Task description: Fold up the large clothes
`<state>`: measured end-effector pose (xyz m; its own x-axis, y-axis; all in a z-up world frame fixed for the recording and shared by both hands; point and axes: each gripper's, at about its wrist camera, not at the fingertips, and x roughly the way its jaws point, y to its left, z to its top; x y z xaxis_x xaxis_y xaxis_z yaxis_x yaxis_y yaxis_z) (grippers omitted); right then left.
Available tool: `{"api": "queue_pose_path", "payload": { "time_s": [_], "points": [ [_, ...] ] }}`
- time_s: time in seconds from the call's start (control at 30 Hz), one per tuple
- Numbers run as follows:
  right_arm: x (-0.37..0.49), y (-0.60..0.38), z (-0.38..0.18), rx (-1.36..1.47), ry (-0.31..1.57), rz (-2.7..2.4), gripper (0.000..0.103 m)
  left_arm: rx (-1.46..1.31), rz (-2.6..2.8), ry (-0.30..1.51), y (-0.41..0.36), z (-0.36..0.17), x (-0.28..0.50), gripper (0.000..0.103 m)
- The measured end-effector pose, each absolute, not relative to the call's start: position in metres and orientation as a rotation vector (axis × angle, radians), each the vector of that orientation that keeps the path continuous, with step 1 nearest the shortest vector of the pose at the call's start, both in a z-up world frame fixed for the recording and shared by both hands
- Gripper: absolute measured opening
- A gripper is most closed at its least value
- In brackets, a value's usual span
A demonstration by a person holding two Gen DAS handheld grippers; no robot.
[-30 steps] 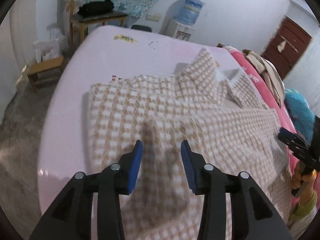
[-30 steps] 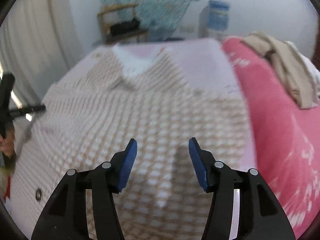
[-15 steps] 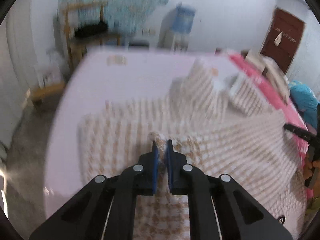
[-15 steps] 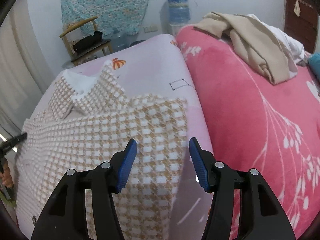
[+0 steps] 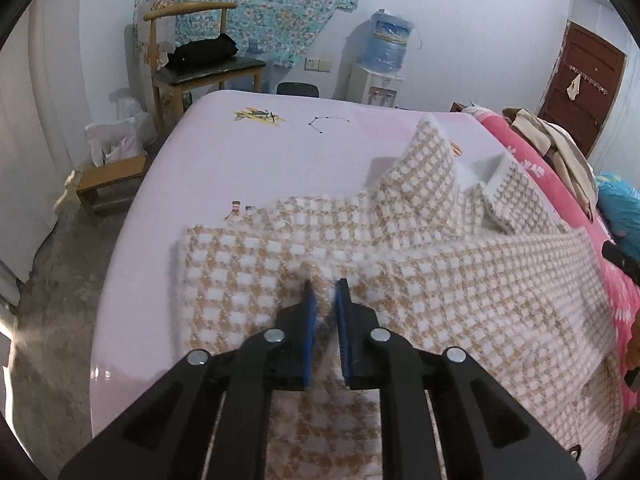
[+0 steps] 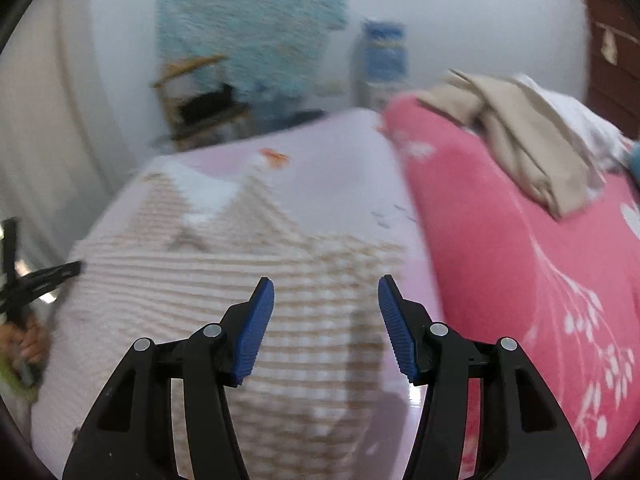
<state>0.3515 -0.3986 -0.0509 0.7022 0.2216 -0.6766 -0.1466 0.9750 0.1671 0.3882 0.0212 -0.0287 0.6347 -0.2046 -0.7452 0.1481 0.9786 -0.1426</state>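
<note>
While the tan-and-white checked fleece shirt (image 5: 400,264) lies spread across the pink-sheeted bed (image 5: 248,160), collar toward the far end, the folding looks barely begun. One panel already seems laid over the body, its straight edge running across the middle, but the garment covers most of the near half of the bed and is nowhere close to a compact stack.

Left claw (image 5: 325,300) is right on the cloth: a pinch of fleece stands between its blue pads (image 5: 309,320), which are nearly together, and the jaws are easing apart a touch even so. From this view the fabric looks caught between them, near the left edge of the bed.

Right claw (image 6: 326,312) hangs over the shirt's right side, close to the bed's right edge where the pink floral blanket (image 6: 520,260) begins. Its jaws stand wide, nothing between them, just blurred checks below.

My read: the left side is being picked up for a fold, the right side has no grip yet, and the lengthwise folds plus the final halving remain. A beige garment (image 6: 516,132) waits on the blanket, unfolded too.
</note>
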Motion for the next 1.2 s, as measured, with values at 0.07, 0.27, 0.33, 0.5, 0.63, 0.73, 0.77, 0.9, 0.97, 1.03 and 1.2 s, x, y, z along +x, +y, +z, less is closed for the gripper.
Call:
{"api": "queue_pose_path", "payload": {
  "time_s": [0.07,0.27,0.33,0.5,0.63,0.73,0.77,0.9,0.97,1.03,1.2],
  "points": [
    [0.359,-0.387,-0.062,0.033,0.826,0.218,0.052,-0.09,-0.203,0.861,0.024,-0.026,0.387,0.017],
    [0.38,-0.394,-0.089,-0.033,0.931,0.127,0.041,-0.136,-0.23,0.82,0.028,-0.013,0.376,0.022],
    [0.382,-0.394,-0.08,-0.028,0.929,0.11,0.038,-0.119,-0.258,0.811,0.024,-0.009,0.369,0.022],
    [0.393,-0.401,-0.065,0.034,0.891,0.121,0.038,-0.048,-0.301,0.849,0.001,-0.015,0.37,0.031],
    [0.398,-0.395,-0.085,-0.014,0.984,0.103,0.04,-0.014,-0.268,0.87,-0.006,-0.02,0.369,0.035],
    [0.36,-0.388,-0.052,-0.037,0.937,0.098,0.052,-0.046,-0.278,0.861,0.002,-0.003,0.355,0.044],
    [0.335,-0.387,-0.036,-0.029,0.905,0.11,0.055,-0.047,-0.278,0.853,0.007,0.007,0.343,0.047],
    [0.231,-0.393,-0.007,0.051,0.86,0.172,0.07,-0.047,-0.293,0.836,0.027,0.032,0.284,0.06],
    [0.177,-0.396,-0.008,0.088,0.887,0.19,0.072,-0.05,-0.3,0.848,0.037,0.036,0.247,0.061],
    [0.133,-0.4,-0.014,0.15,0.933,0.201,0.073,-0.069,-0.315,0.89,0.049,0.033,0.197,0.061],
    [0.032,-0.414,-0.05,0.39,1.092,0.158,0.073,-0.152,-0.353,1.075,0.063,0.003,0.093,0.061]
  ]
}}
